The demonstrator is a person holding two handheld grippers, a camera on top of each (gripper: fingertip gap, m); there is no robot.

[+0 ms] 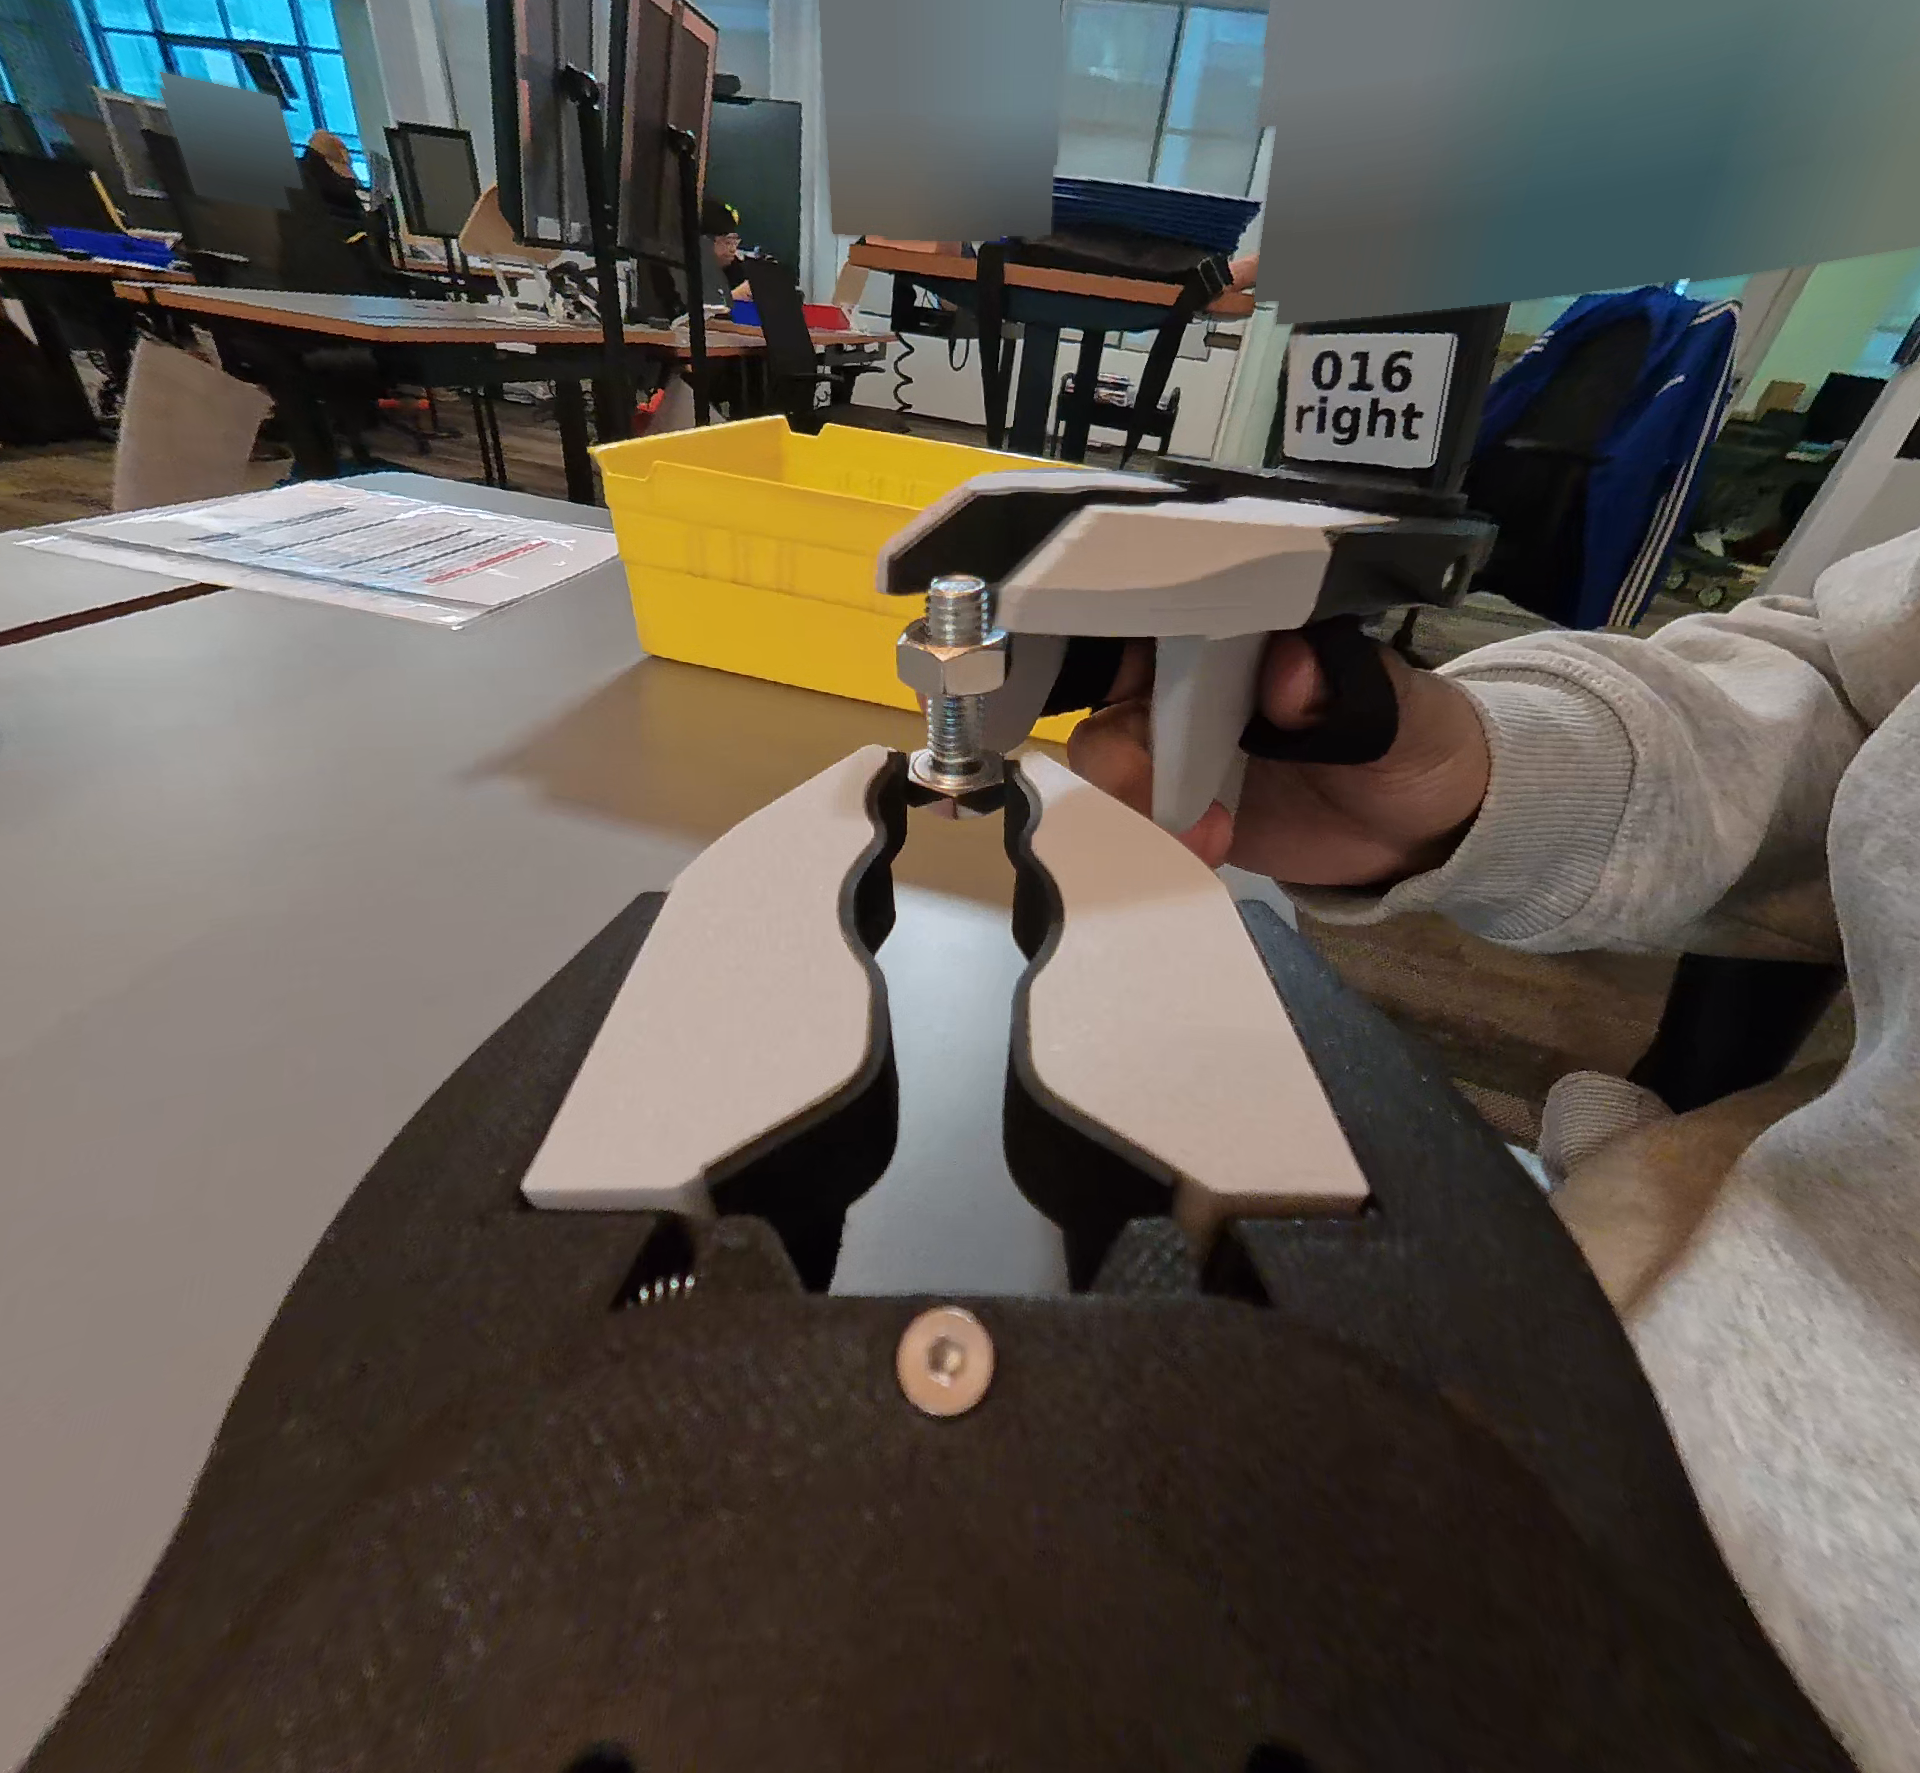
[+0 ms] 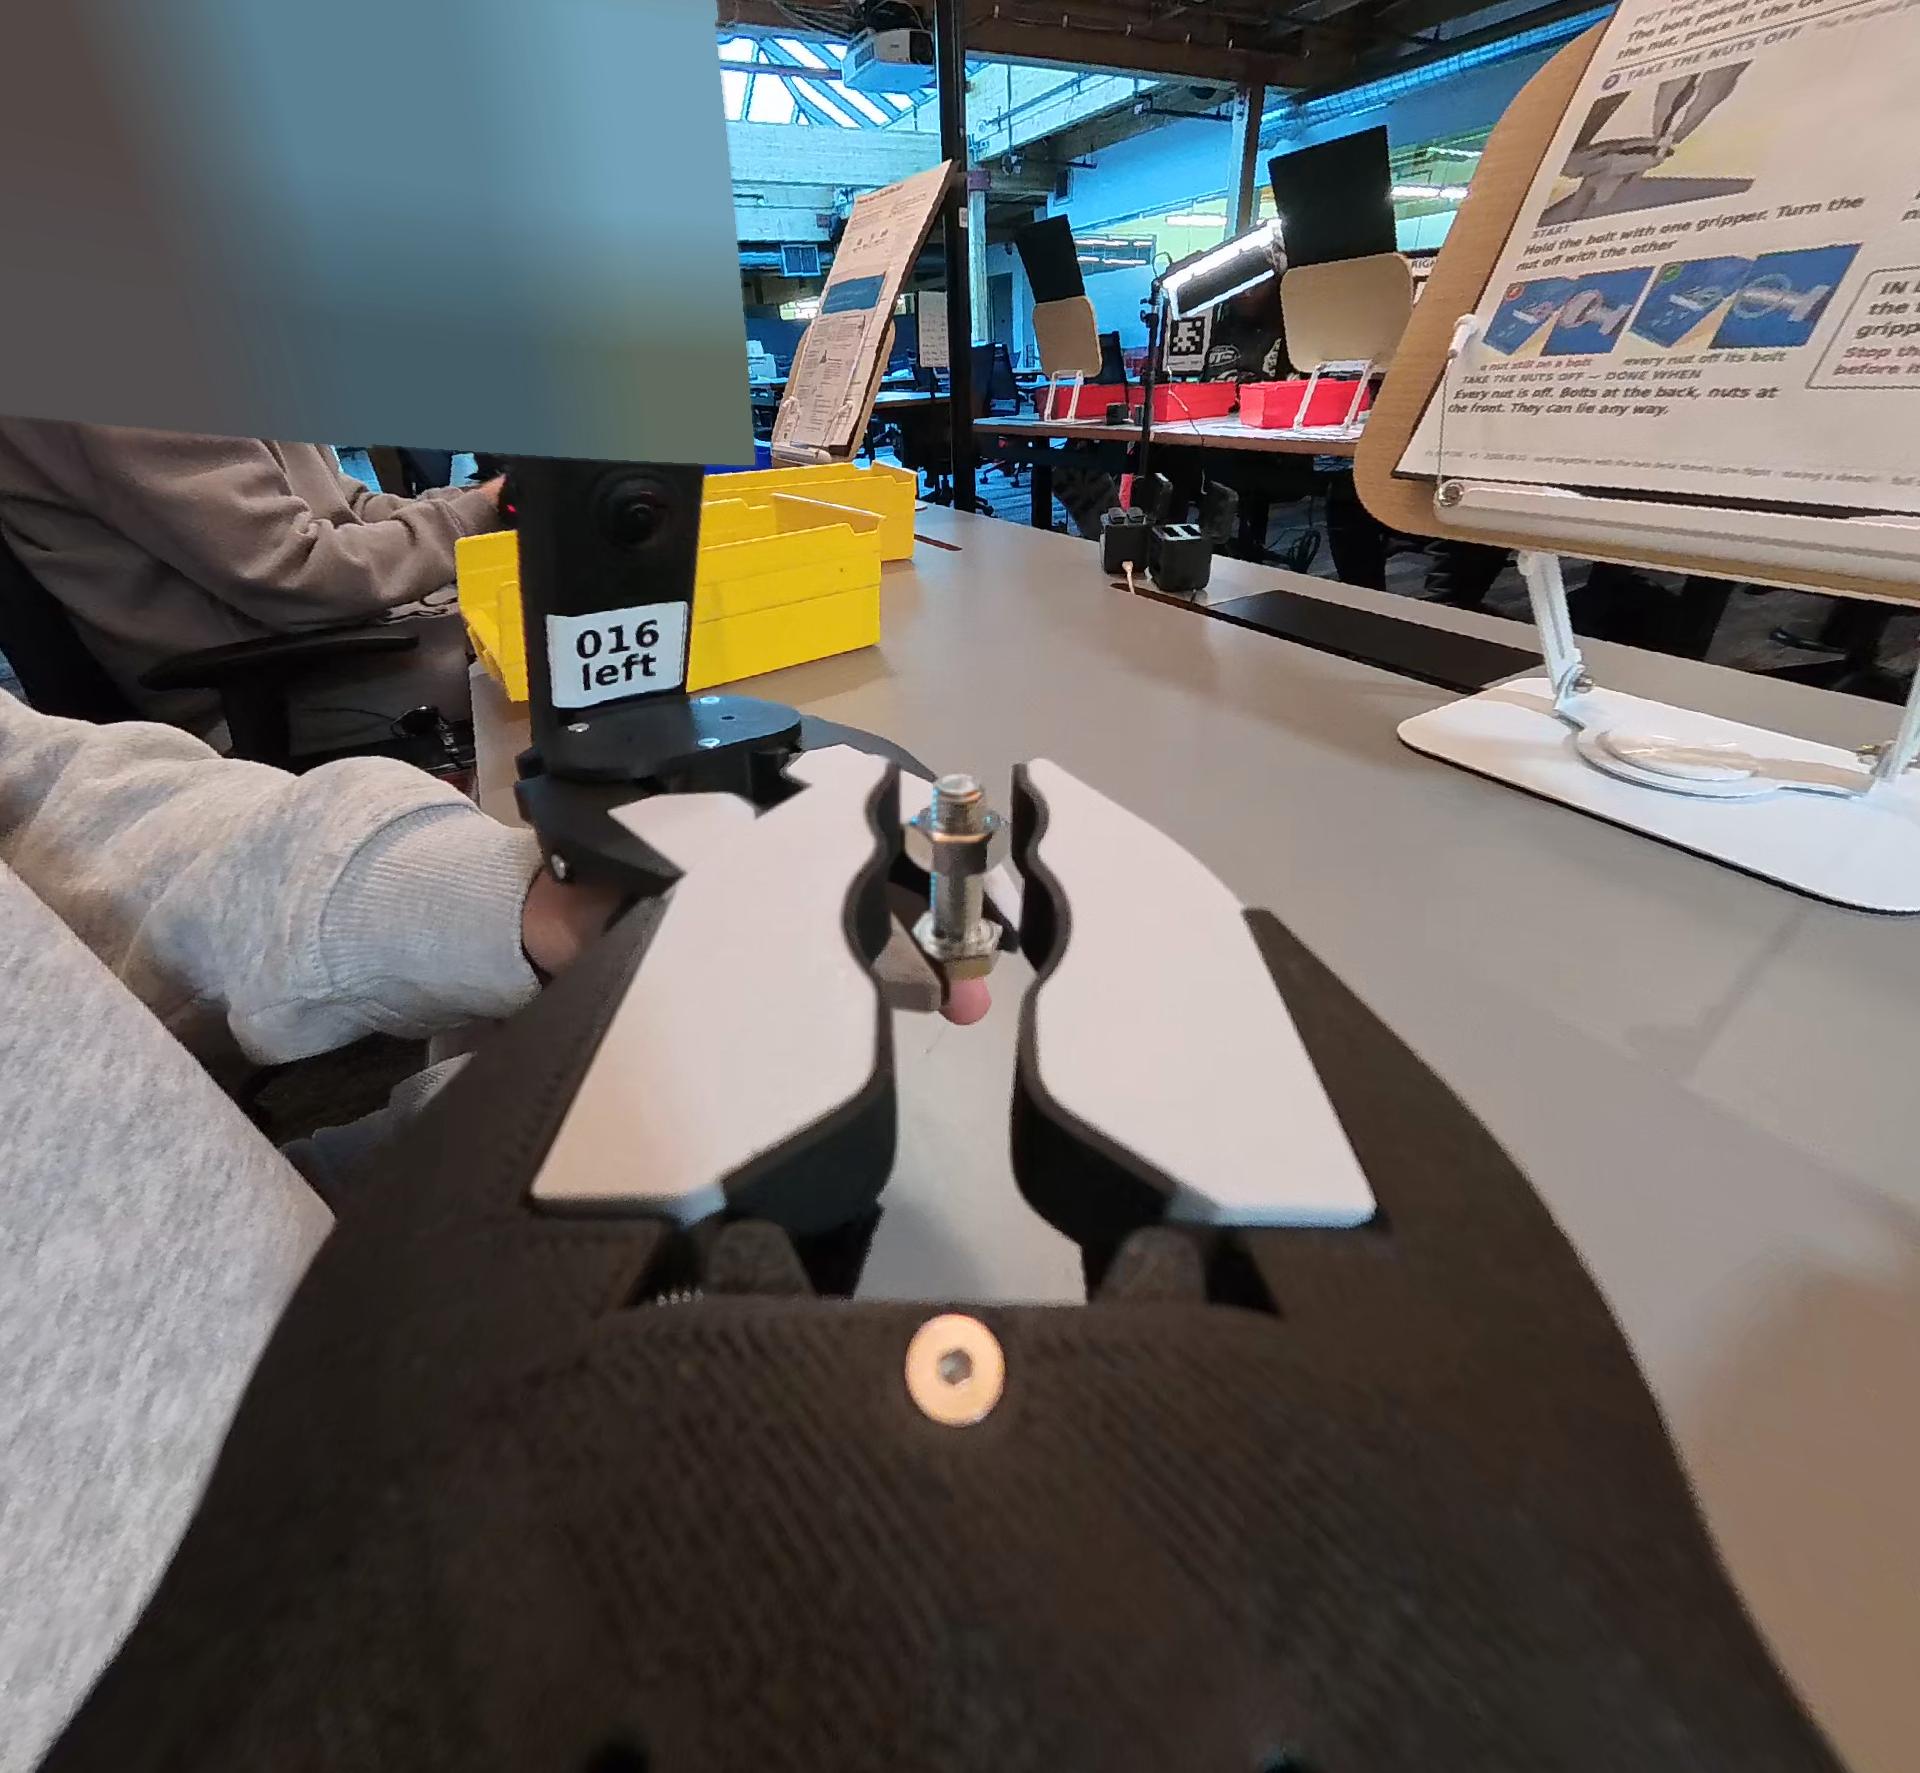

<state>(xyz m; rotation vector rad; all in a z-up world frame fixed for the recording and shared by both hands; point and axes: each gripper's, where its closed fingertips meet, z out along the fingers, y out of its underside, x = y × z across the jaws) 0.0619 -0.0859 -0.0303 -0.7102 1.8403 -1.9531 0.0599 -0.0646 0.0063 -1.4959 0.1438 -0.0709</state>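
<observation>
A silver bolt (image 1: pixel 954 726) stands upright above the grey table (image 1: pixel 260 840). My left gripper (image 1: pixel 956 780) is shut on the bolt's head at its fingertips. A hex nut (image 1: pixel 951 663) sits high on the thread. My right gripper (image 1: pixel 951 580) comes in from the right, held by a hand in a grey sleeve. Its fingers straddle the bolt's top at the nut. In the right wrist view my right gripper (image 2: pixel 954 776) is open, with the nut (image 2: pixel 956 830) between its tips and a small gap on each side. The left gripper (image 2: pixel 940 960) holds the bolt from the left there.
A yellow bin (image 1: pixel 727 560) stands just behind the bolt, and a laminated sheet (image 1: pixel 343 539) lies at the far left. In the right wrist view, a picture board on a white stand (image 2: pixel 1662 767) is at the right, with more yellow bins (image 2: pixel 790 570) and small black boxes (image 2: pixel 1164 549) farther back. Left and right tips are no more than a few centimetres apart.
</observation>
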